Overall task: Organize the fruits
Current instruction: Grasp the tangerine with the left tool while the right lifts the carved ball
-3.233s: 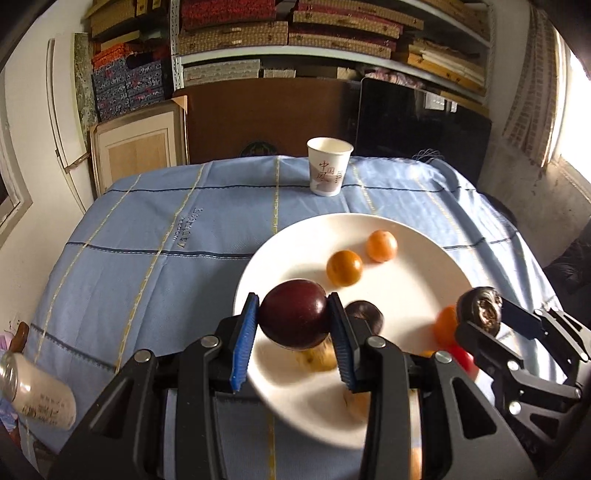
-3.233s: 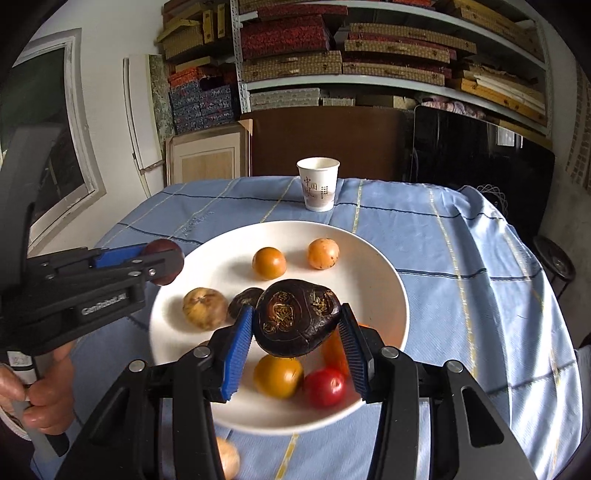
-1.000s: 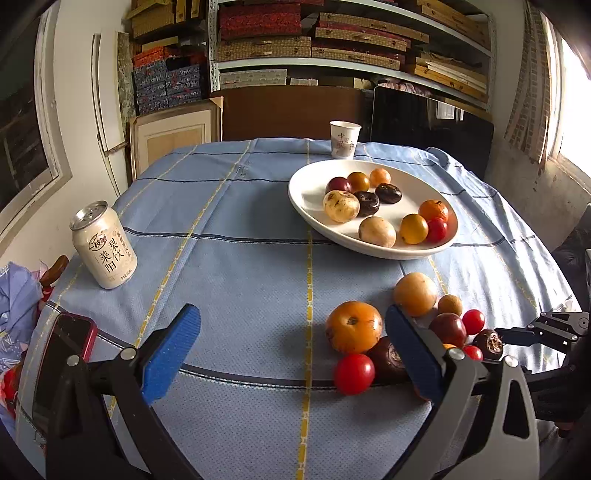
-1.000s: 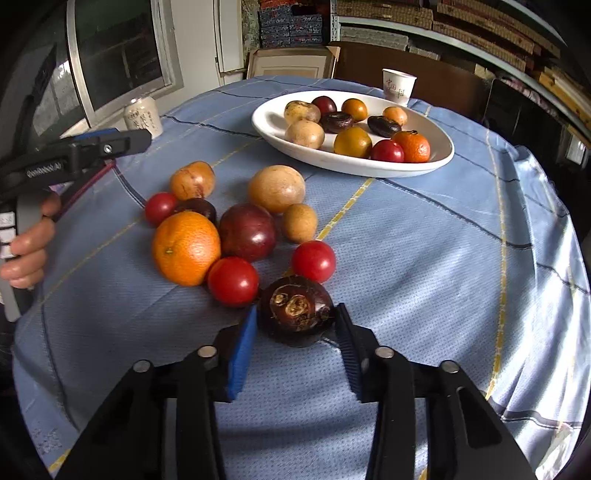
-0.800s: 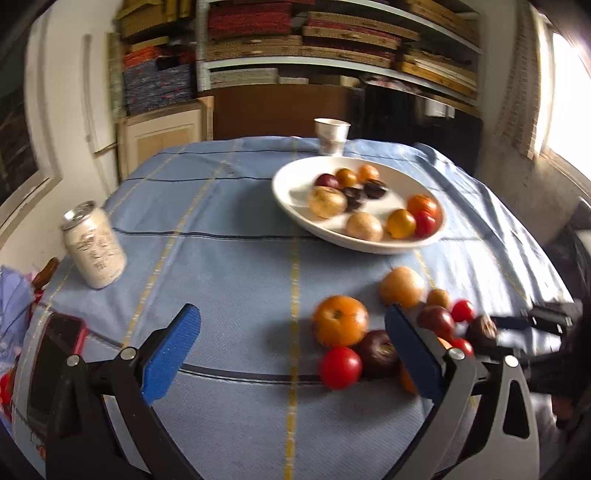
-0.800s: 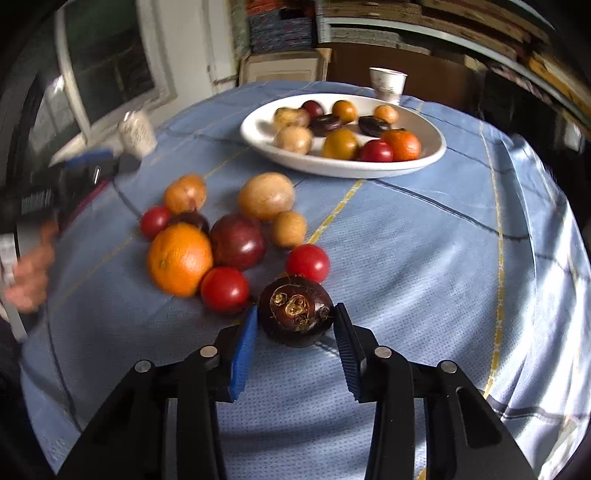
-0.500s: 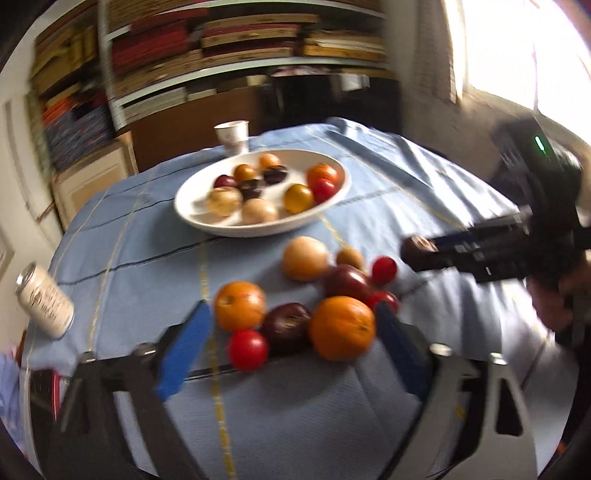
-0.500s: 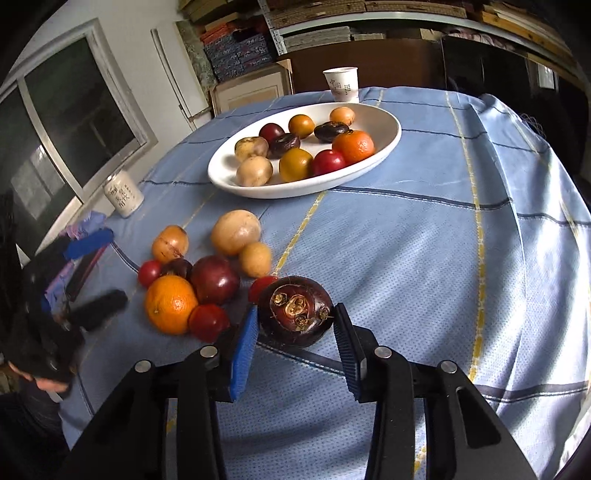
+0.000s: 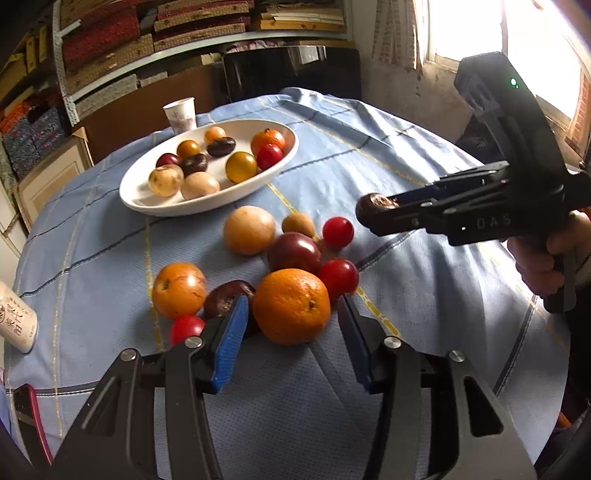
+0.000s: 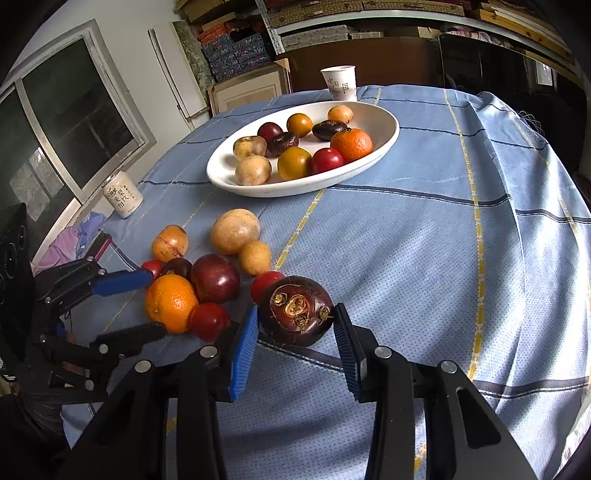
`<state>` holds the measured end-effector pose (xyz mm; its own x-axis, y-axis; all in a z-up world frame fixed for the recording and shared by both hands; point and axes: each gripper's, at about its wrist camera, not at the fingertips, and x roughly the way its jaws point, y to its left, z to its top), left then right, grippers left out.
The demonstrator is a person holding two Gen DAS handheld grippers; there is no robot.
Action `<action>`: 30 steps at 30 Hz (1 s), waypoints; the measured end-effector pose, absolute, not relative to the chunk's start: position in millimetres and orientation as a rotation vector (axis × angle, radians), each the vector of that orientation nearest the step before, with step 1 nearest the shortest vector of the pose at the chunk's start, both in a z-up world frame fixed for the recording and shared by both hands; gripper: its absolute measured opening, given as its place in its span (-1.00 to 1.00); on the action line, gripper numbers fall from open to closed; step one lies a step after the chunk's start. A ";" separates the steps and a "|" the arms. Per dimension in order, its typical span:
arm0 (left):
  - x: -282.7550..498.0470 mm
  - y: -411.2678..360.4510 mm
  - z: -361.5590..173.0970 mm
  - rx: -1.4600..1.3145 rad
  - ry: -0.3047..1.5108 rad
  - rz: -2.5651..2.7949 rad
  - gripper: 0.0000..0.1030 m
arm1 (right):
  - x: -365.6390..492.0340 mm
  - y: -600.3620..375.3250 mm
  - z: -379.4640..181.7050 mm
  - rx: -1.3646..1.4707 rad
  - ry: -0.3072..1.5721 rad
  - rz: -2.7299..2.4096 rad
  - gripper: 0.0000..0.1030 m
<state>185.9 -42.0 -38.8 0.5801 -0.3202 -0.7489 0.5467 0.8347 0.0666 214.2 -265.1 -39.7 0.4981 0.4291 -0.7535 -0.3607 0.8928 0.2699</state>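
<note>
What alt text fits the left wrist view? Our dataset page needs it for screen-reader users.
The left gripper is closing around a large orange among loose fruit on a blue tablecloth. To the right, the right gripper holds a dark fruit; behind sits a white plate of fruit.

Left hand-held gripper (image 9: 291,325) swung over to orange (image 9: 291,305) — jaws closing around it.

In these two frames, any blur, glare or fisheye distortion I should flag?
Left wrist view: sharp, but the window is blown out and the table edge bows strongly. Right wrist view: sharp and evenly lit, the dark fruit crisp; black vignette in the corners.
</note>
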 end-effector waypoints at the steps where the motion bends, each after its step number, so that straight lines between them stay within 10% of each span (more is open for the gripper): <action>1: 186.6 -43.3 -40.1 0.311 0.809 -0.519 -0.04 | 214.1 -265.0 -39.6 0.081 0.935 0.480 -0.18; 30: 194.7 -33.0 -32.7 0.249 0.795 -0.456 -0.09 | 212.8 -268.1 -38.5 0.111 0.922 0.497 -0.19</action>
